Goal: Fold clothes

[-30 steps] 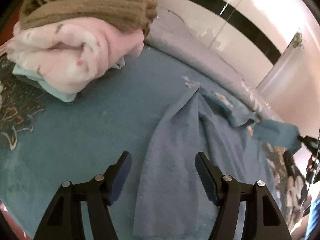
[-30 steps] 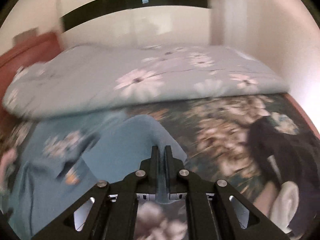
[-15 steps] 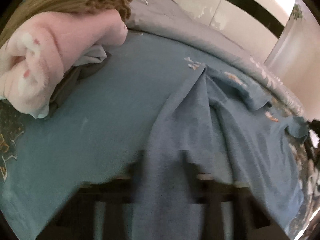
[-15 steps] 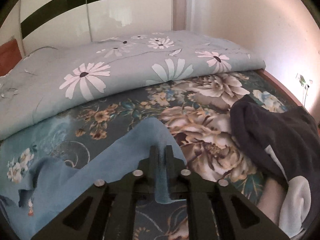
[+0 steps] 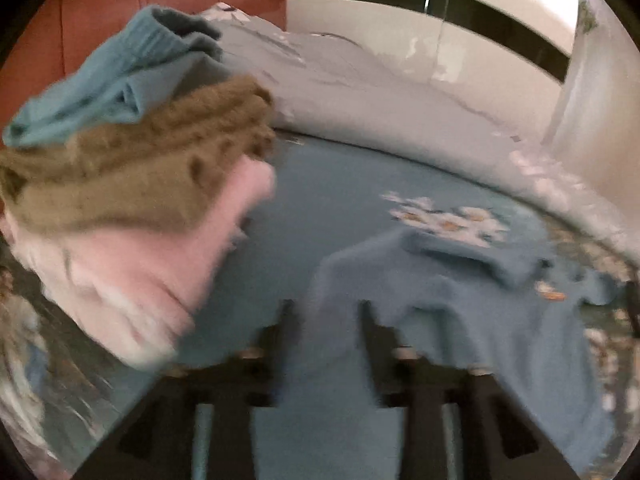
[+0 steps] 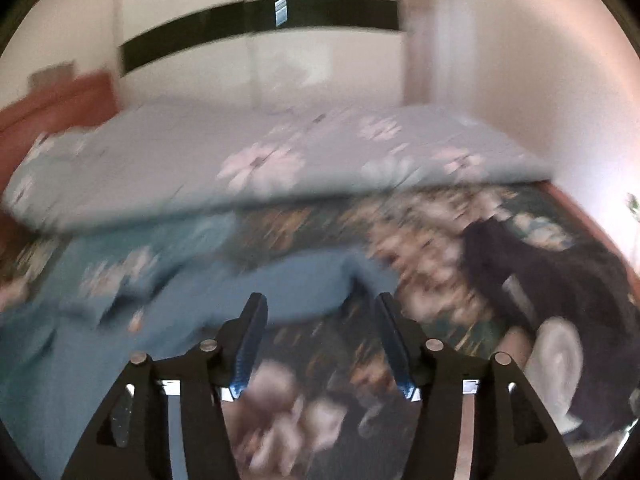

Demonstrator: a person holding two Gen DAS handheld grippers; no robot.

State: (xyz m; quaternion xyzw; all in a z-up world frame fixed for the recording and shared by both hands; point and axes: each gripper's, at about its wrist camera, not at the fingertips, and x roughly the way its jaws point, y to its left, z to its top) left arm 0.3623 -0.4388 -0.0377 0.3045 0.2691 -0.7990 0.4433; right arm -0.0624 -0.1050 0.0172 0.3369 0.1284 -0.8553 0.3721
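Note:
A light blue garment (image 5: 460,320) lies spread on the bed, wrinkled, with a flower print near its top. My left gripper (image 5: 326,312) is blurred, low over the garment's near edge, its jaws apart with blue cloth between them. In the right wrist view the same garment (image 6: 296,288) lies ahead and to the left. My right gripper (image 6: 320,304) is open and empty, just short of the garment's corner.
A stack of folded clothes (image 5: 132,184), teal, brown and pink, sits at the left. A grey flowered quilt (image 6: 280,160) is rolled along the far side of the bed. A dark garment (image 6: 560,292) lies at the right. A red headboard (image 5: 140,8) stands behind.
My right gripper was shut on the garment's corner and has opened, letting it drop. My left gripper has swung low towards the garment's near edge, with its jaws narrower than a second ago.

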